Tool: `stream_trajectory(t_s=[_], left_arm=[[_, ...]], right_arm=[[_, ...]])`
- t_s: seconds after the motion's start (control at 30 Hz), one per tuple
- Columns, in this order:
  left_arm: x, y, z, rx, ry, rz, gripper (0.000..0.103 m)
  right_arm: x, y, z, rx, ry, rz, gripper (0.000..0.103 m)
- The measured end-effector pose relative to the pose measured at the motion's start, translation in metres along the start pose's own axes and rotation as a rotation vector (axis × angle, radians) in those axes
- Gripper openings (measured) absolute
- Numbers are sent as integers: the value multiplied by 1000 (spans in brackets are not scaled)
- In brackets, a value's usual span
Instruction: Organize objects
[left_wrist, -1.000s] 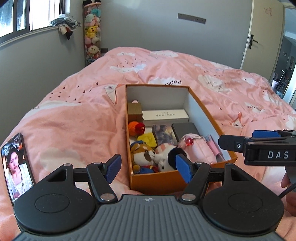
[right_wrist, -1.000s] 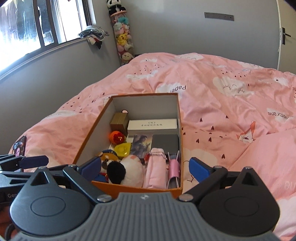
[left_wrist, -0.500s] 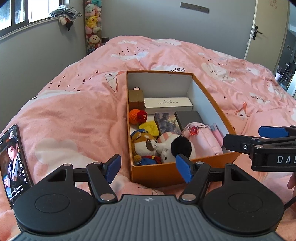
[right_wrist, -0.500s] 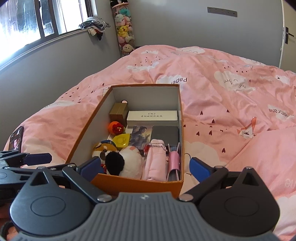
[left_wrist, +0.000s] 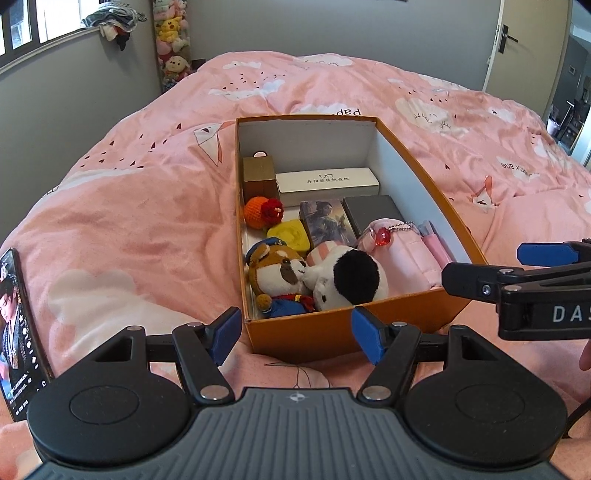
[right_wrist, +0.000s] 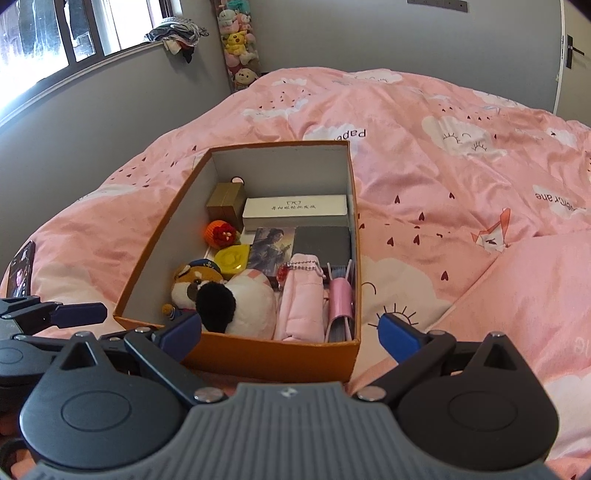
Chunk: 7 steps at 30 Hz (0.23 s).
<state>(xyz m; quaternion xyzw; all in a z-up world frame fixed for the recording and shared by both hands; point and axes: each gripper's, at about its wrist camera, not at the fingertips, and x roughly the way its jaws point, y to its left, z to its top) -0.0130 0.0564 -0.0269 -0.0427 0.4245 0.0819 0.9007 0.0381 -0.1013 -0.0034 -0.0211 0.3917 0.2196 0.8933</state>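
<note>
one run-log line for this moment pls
left tool: open, empty | right tool: open, empty | orange box: on bed, full of toys and small boxes | phone: on duvet, left

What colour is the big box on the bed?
Orange outside, white inside. The box shows best in the left wrist view.

The phone (left_wrist: 16, 332) is cut off by the left edge. The white case's (left_wrist: 327, 180) lettering is too small to read.

My two grippers, the left (left_wrist: 296, 335) and the right (right_wrist: 290, 333), look like matt black plastic. The orange box (left_wrist: 332, 341) seems smooth cardboard (white inside), the plush toys (left_wrist: 317, 278) fuzzy, the pink quilt (left_wrist: 147, 206) soft matt cloth.
</note>
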Motion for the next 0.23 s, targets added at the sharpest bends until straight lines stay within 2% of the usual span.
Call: stream_trajectory(t_s=[0.23], left_arm=[[-3, -1, -1, 6, -13, 8, 80]], right_arm=[[-1, 2, -1, -10, 0, 2, 102]])
